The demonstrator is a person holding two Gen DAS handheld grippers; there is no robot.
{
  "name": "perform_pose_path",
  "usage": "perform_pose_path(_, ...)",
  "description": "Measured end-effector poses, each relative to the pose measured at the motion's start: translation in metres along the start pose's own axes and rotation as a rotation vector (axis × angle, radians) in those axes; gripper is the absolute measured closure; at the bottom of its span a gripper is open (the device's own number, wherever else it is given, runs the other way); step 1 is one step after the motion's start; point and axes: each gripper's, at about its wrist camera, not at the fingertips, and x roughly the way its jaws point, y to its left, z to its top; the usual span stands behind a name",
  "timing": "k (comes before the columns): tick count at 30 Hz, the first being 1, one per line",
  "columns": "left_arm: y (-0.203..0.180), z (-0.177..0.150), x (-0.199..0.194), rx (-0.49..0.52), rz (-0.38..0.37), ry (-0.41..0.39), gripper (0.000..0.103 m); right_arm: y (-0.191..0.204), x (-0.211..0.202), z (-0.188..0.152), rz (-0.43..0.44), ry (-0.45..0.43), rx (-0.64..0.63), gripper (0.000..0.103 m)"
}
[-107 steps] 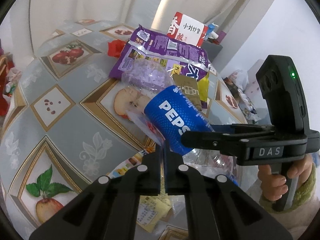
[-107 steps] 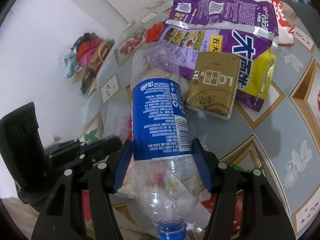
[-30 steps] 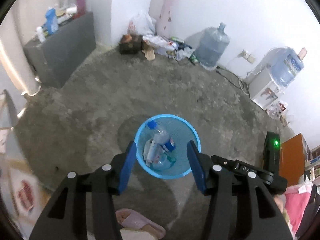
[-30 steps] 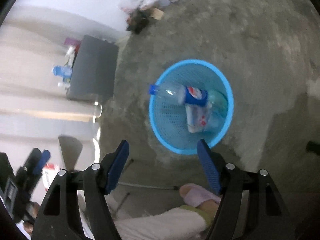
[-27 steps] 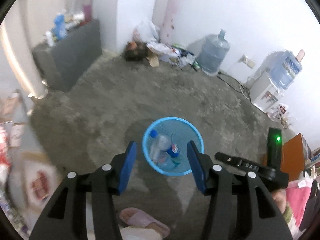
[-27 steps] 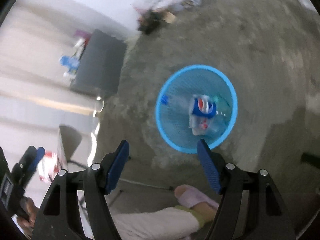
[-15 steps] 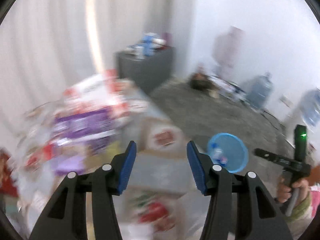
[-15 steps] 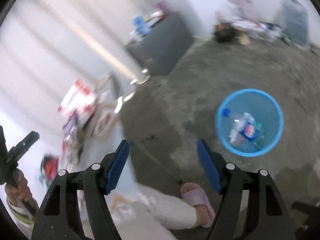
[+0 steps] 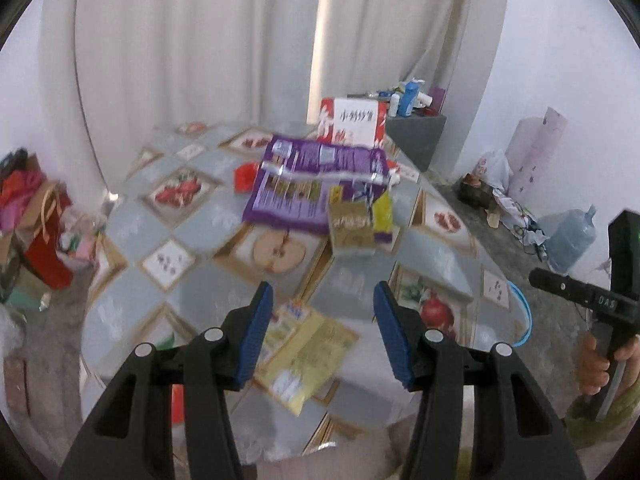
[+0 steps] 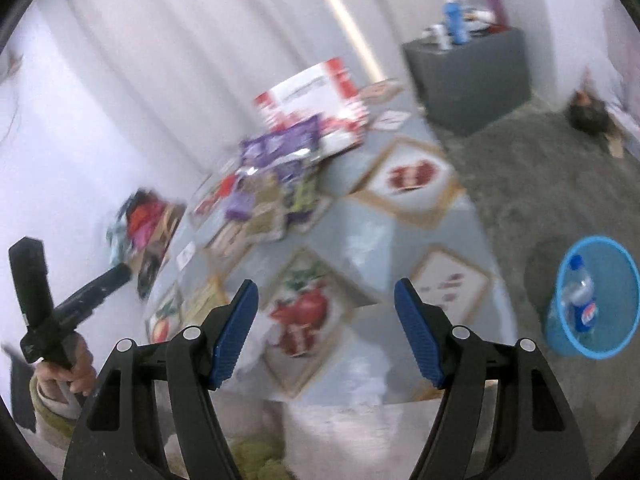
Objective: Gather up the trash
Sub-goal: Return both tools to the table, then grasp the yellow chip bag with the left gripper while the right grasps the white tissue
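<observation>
Both hand-held grippers are empty, their blue pads apart: the left hand-held gripper point(image 9: 323, 330) about half open, the right hand-held gripper point(image 10: 326, 330) wider. On the table point(image 9: 208, 216), a purple snack bag point(image 9: 316, 184) lies at 12 o'clock from the left one, a yellow wrapper point(image 9: 308, 354) just under it. The Pepsi bottle point(image 10: 580, 300) lies in the blue basket point(image 10: 616, 344) on the floor at 3 o'clock.
</observation>
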Motion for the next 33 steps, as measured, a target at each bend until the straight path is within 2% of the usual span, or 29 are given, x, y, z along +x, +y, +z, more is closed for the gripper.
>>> perform_pose_path(6,0.009,-0.035,0.015,0.028,-0.017,0.048,0.052,0.04,0.039,-0.011,-0.006,0.103,-0.091,0.036)
perform_pose_path(13,0.004,-0.061,0.036,0.154,-0.025,0.059,0.052,0.066,0.078,-0.018,-0.031,0.201,-0.135,0.042)
perform_pose_path(18,-0.004,-0.07,0.055,0.24,-0.018,0.079,0.052,0.07,0.096,-0.021,-0.064,0.234,-0.148,0.046)
perform_pose_path(22,0.0,-0.074,0.073,0.248,-0.009,0.12,0.052,0.072,0.11,-0.024,-0.078,0.264,-0.148,0.05)
perform_pose_path(27,0.0,-0.074,0.084,0.259,0.024,0.13,0.052,0.082,0.118,-0.027,-0.107,0.276,-0.194,0.055)
perform_pose_path(33,0.004,-0.072,0.089,0.228,0.016,0.133,0.052,0.087,0.121,-0.027,-0.138,0.288,-0.241,0.064)
